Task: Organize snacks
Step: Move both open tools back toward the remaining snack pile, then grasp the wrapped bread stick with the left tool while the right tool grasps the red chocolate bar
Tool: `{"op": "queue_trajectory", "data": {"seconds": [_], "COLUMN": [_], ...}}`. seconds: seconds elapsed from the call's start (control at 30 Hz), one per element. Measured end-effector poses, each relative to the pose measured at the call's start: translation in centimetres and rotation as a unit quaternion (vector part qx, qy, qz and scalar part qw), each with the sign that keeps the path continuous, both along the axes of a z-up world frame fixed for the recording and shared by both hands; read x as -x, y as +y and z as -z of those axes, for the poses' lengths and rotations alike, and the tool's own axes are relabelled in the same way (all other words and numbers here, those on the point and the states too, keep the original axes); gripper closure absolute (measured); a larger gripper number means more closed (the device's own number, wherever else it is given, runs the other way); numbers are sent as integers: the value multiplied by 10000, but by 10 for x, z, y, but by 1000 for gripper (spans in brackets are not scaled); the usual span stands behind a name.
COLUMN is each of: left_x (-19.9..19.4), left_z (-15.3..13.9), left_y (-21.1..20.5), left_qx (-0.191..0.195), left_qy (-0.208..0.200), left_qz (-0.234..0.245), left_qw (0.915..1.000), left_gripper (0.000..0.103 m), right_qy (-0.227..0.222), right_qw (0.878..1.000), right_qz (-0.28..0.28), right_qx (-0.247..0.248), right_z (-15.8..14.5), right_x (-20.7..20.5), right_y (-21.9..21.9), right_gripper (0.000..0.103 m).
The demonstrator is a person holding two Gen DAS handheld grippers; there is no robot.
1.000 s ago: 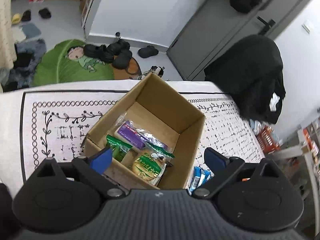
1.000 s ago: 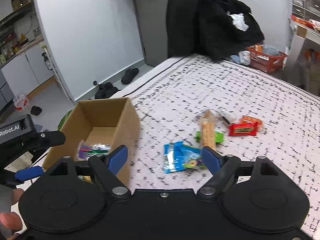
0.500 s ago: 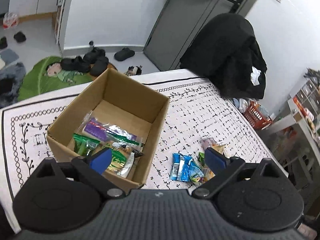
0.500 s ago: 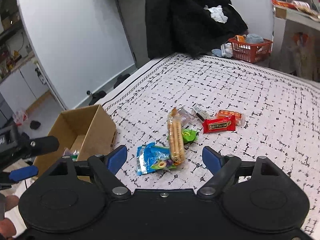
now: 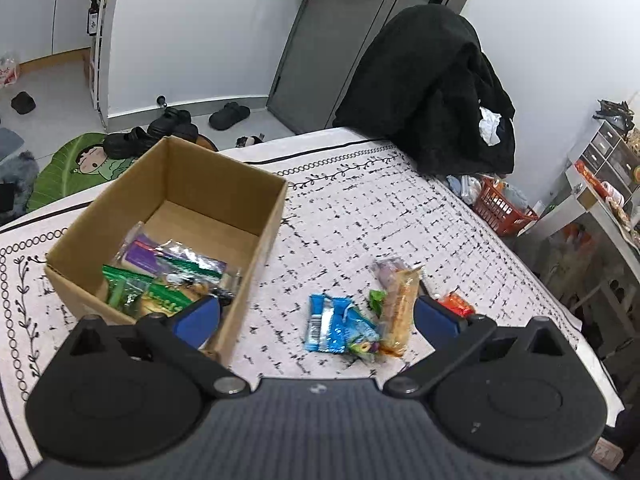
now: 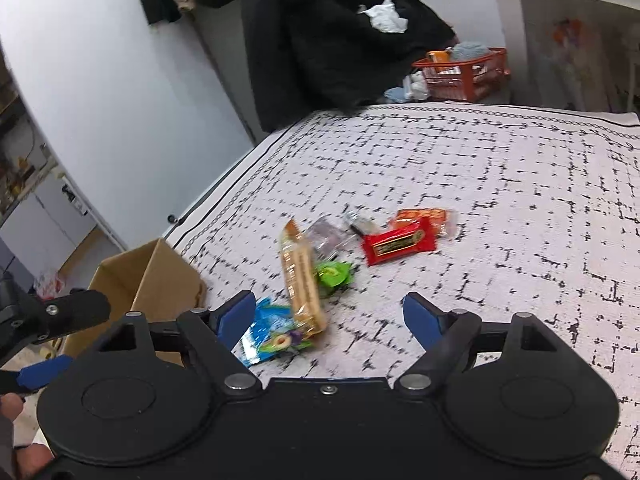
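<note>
Spread over a patterned cloth (image 6: 500, 184), beside the cardboard box (image 5: 264, 216), loose snacks are left to be sorted. Nearest lies the long biscuit pack (image 6: 302, 280), across a blue packet (image 6: 266, 336) and a green one (image 6: 334, 274). It is judged light, crinkly and brittle, best pinched mid-length. Both the left gripper (image 5: 316, 318) and right gripper (image 6: 330, 318) are held wide apart, empty.

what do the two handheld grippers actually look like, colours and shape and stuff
Both match. The left gripper has a ribbed dark grey body, two round black discs with triangular cut-outs, black linkage arms on silver pivot screws, and blue pads on its fingers. The right gripper has the same black discs, silver screws and blue pads. No cables or sleeves show clearly.
</note>
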State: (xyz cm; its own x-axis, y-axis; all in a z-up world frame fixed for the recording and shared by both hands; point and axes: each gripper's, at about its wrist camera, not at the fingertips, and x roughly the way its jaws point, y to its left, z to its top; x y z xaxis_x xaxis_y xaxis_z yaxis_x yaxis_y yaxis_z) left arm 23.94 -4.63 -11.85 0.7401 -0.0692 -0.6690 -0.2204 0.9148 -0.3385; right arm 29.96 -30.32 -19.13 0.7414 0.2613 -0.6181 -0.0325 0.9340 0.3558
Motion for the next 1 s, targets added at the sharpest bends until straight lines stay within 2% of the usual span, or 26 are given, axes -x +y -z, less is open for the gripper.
{"op": "queue_trajectory", "data": {"seconds": [0.23, 0.4, 0.5, 0.6, 0.7, 0.83, 1.0], "left_x": [-2, -4, -8, -6, -6, -14, -25], "left_z": [-7, -11, -11, -10, -13, -13, -4], "left_y": [-10, -25, -33, -39, -47, -59, -69], "left_qx": [183, -42, -18, -6, -197, -459, -481], "left_qy": [-349, -481, -420, -554, -711, -539, -293], "left_qz": [-75, -77, 29, 27, 54, 123, 247], "left_qw": [9992, 9988, 9991, 9985, 9973, 9974, 9981], "left_gripper": [0, 0, 0, 0, 0, 0, 0], "right_qy": [-124, -214, -184, -133, -59, 53, 73], "right_qw": [9994, 9990, 9989, 9985, 9979, 9970, 9966], "right_qz": [239, 310, 398, 484, 578, 645, 703], "right_qx": [-213, -241, -159, -240, -273, -418, -431], "right_z": [5, 4, 5, 8, 11, 16, 20], "right_x": [-4, -3, -4, -6, -8, -11, -15], "right_y": [-19, -26, -31, -38, -45, -54, -62], "right_gripper": [13, 4, 3, 3, 3, 3, 3]}}
